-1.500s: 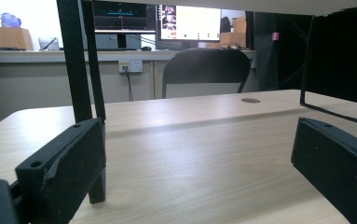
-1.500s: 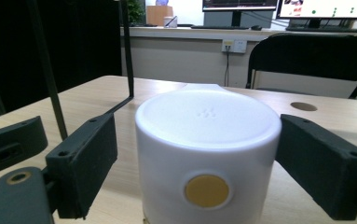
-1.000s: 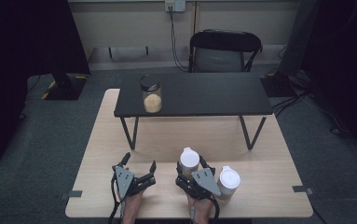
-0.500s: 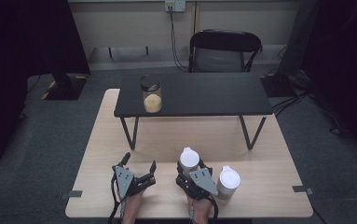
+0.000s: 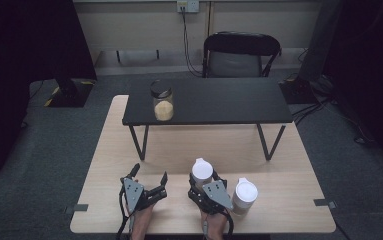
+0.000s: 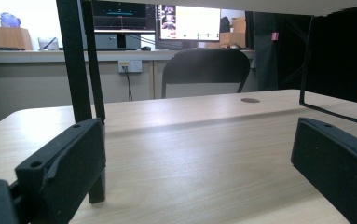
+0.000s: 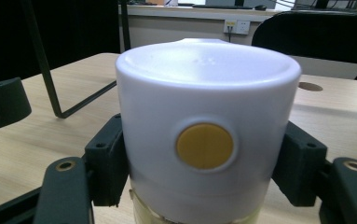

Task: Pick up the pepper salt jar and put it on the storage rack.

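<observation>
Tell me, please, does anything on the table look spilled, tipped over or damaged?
Nothing stands out. Both white-lidded containers stand upright on the wooden table, the right gripper shut on the nearer-centre one. The glass jar stands upright on the black raised shelf. No spill shows.

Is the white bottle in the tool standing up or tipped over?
Standing up. The white bottle sits upright on the table, its flat top level, with the right tool squeezing both sides.

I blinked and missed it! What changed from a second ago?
The right gripper has just closed its fingers on the white-capped container. The left gripper, the second container and the jar stayed put.
</observation>
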`<state>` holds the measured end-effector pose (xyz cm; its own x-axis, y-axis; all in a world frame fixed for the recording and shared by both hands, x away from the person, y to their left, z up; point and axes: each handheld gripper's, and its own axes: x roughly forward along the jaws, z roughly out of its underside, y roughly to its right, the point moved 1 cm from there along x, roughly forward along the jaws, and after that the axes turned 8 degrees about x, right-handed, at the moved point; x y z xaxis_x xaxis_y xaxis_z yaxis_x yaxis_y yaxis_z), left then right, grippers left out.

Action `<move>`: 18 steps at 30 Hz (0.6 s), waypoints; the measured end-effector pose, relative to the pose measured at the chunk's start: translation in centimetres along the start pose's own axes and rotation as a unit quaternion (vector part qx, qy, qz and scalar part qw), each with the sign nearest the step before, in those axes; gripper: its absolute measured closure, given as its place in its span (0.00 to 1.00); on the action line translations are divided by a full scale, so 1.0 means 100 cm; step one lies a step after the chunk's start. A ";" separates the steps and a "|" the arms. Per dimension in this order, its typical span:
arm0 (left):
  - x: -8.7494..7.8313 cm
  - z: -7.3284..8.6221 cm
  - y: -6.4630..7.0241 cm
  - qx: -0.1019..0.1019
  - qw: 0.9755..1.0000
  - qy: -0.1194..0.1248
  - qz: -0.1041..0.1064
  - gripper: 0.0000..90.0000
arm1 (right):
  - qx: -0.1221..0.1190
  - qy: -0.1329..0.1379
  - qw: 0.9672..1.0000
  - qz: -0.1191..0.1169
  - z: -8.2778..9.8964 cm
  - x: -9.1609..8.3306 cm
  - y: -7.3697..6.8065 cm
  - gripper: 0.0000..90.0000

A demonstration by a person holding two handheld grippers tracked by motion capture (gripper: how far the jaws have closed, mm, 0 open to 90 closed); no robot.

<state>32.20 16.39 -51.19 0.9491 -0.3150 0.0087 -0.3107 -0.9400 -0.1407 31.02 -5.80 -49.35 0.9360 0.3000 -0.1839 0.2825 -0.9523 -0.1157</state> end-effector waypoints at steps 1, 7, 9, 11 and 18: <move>0.000 0.000 0.000 0.000 1.000 0.000 0.000 0.03 | 0.001 0.000 1.000 -0.001 0.000 0.000 0.000 0.34; 0.000 0.000 0.000 0.000 1.000 0.000 0.001 0.03 | -0.003 0.003 1.000 -0.006 -0.002 -0.001 -0.002 0.34; 0.000 0.000 0.000 0.000 1.000 0.000 0.001 0.03 | -0.001 0.004 1.000 -0.009 -0.003 -0.002 -0.002 0.34; 0.000 0.000 0.000 0.000 1.000 0.000 0.001 0.03 | -0.001 0.005 1.000 -0.009 -0.004 -0.003 -0.003 0.34; 0.000 0.000 0.000 0.000 1.000 0.000 0.001 0.03 | -0.003 0.006 1.000 -0.016 -0.007 -0.003 -0.006 0.34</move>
<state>32.20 16.40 -51.19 0.9486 -0.3163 0.0089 -0.3120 -0.9397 -0.1404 30.67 -5.33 -48.55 0.9291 0.3297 -0.1676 0.3136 -0.9425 -0.1154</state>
